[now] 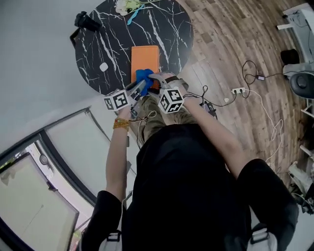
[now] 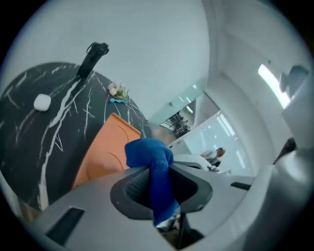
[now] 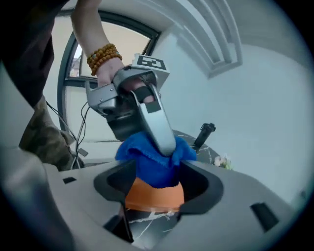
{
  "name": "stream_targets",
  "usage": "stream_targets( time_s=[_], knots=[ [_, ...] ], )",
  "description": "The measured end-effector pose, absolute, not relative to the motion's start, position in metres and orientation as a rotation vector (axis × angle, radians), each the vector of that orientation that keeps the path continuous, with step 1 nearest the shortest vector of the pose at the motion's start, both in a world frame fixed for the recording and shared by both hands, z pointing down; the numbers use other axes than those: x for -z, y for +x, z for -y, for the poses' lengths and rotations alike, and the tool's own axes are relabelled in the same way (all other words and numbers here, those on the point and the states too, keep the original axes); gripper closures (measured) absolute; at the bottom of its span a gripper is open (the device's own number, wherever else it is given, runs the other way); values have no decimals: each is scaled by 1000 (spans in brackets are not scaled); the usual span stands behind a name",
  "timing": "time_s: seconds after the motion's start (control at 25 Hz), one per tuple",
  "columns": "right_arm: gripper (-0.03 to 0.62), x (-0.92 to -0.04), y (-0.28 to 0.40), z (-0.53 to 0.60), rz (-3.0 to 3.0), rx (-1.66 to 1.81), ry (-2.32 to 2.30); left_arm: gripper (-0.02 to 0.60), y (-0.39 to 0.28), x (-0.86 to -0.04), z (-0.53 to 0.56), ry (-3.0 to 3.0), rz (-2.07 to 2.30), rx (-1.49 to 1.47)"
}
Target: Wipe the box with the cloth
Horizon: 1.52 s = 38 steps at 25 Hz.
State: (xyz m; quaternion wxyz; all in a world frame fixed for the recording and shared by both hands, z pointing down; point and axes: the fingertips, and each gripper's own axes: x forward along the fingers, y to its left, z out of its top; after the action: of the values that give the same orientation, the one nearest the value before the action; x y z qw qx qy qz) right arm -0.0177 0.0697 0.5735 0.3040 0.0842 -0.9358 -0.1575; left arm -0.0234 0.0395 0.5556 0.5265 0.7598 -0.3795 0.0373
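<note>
In the head view the cloth (image 1: 143, 76), the left gripper (image 1: 141, 86) and the right gripper (image 1: 156, 78) cover the near end of the box (image 1: 145, 58). The top edge of that view cuts off the pale bunch (image 1: 128, 5) on the table (image 1: 167, 29). The small white thing (image 1: 103, 67) is too small to name. In the right gripper view the cloth hides most of the box.

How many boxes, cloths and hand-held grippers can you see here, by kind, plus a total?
box: 1
cloth: 1
hand-held grippers: 2, the left hand-held gripper and the right hand-held gripper
total: 4
</note>
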Motion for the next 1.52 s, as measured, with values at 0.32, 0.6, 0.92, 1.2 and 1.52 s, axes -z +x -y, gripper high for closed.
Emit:
stream_targets(
  time_s=[0.32,0.6,0.92,1.2,1.52],
  knots=[
    [384,-541,-58,-94,2639,312,209,495,-48,-525,-76,1667,543,324],
    [505,-575,-5,-36,2531,-101,508,428,-52,-539,-48,1818,706,255],
    [505,-639,6,-21,2152,168,232,382,-95,-625,-48,1683,1210,-351],
    [507,-649,-4,38,2123,98,309,581,-77,-650,-49,1735,1180,-658],
    [507,-644,-54,47,2112,131,281,581,-81,-650,-49,1717,1106,-631]
  ],
)
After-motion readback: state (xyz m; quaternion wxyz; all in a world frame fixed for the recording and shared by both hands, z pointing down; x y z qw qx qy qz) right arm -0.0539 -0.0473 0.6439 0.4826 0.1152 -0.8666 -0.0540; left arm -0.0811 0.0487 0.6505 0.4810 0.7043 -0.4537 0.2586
